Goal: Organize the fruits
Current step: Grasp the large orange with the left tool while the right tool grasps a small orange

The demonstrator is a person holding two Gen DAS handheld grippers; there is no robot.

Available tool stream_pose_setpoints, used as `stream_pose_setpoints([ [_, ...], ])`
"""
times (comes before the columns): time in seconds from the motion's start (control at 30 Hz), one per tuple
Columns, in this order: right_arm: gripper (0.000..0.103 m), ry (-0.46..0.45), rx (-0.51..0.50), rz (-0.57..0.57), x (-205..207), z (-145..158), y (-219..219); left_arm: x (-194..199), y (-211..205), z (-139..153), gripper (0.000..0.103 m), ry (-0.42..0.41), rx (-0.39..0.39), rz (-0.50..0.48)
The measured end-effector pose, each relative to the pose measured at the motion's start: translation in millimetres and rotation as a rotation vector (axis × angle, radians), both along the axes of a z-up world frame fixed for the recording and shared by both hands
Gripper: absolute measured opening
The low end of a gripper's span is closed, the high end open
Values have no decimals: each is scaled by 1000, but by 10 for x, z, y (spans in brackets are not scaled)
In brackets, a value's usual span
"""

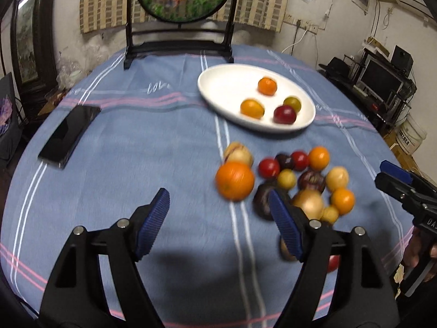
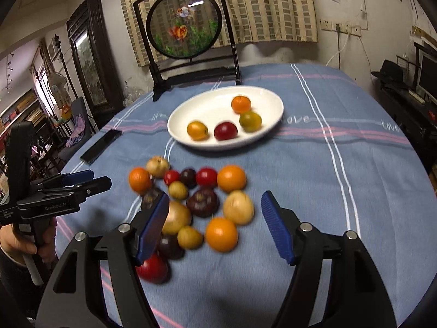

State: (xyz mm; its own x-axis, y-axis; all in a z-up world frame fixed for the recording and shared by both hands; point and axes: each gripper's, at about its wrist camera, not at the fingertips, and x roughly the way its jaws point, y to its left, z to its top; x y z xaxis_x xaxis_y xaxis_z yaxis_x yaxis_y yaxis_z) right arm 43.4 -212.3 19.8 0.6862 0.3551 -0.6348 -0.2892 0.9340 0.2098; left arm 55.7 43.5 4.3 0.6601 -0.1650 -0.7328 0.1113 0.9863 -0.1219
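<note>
Motion blurs the loose fruit pile [image 2: 196, 207]; the right gripper's left finger [image 2: 153, 227] covers part of a yellow fruit [image 2: 179, 217] and a red one [image 2: 154, 269].

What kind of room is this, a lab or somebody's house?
Most likely a lived-in home: a table under a blue striped tablecloth, a framed goldfish screen, curtains, and a monitor on a cluttered side desk.

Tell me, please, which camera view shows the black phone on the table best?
The left wrist view. There the black phone lies large and whole on the blue tablecloth, left of the white plate. In the right wrist view the phone is small, seen at a flat angle near the table's left edge.
</note>
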Motion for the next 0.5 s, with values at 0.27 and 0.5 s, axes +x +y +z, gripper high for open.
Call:
stream_pose_setpoints([
  [0.27, 71, 48, 10, 8, -221, -235, -31, -70, -75, -240, 77, 56, 35, -65],
  [0.5, 71, 58, -4, 60, -314, -273, 17, 76, -157, -343, 77, 81, 20, -71],
])
